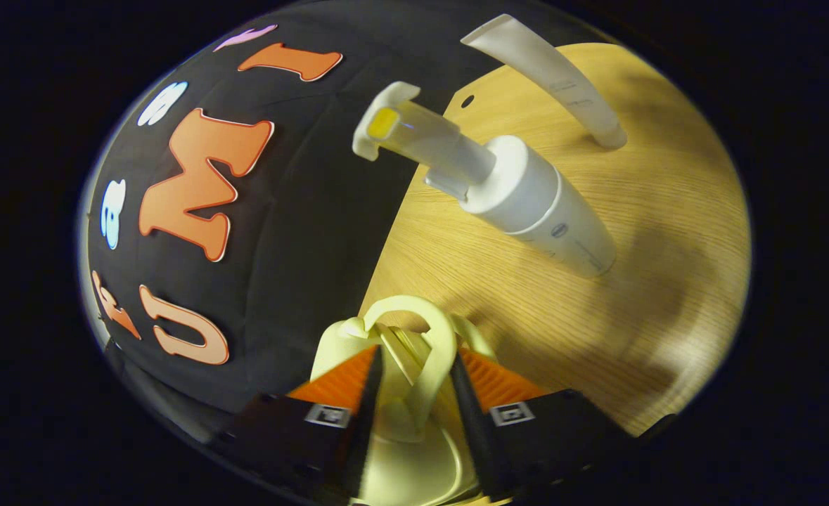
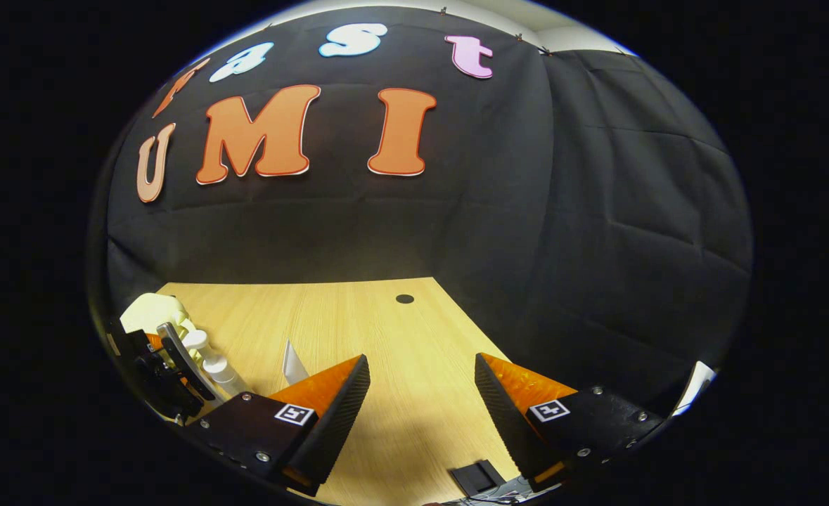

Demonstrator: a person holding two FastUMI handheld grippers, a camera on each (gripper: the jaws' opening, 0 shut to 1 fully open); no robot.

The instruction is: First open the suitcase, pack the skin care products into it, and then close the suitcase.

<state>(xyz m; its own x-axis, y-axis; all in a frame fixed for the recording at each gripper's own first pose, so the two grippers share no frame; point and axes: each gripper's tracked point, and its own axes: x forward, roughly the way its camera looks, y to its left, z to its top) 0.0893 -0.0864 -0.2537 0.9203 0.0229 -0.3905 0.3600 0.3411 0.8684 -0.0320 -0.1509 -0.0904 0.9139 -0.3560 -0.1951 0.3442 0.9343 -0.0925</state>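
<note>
1. My left gripper is closed on the pale yellow suitcase handle — both fingers press against the arched loop from either side, and the loop rises between them.
2. Below that loop I see the pale yellow suitcase itself, close under the camera; I cannot tell from here whether its lid is up or down.
3. Ahead of my left gripper, on the wooden table, stands a white pump bottle with a clear cap over its nozzle, well apart from the fingers.
4. Farther off, a white squeeze tube stands on its cap end, its flat crimped end upward, beyond the pump bottle.
5. A small dark round hole sits in the tabletop near the far edge, just beside the tube.
6. My right gripper hangs wide open over bare table — nothing between its fingers.
7. In the right gripper view, off to the left edge, I see my left gripper by the suitcase, with the pump bottle next to it and the tip of the tube poking up behind my right gripper's own left-hand finger.
8. A small dark flat thing lies at the table's near edge; I cannot tell what it is.
</note>
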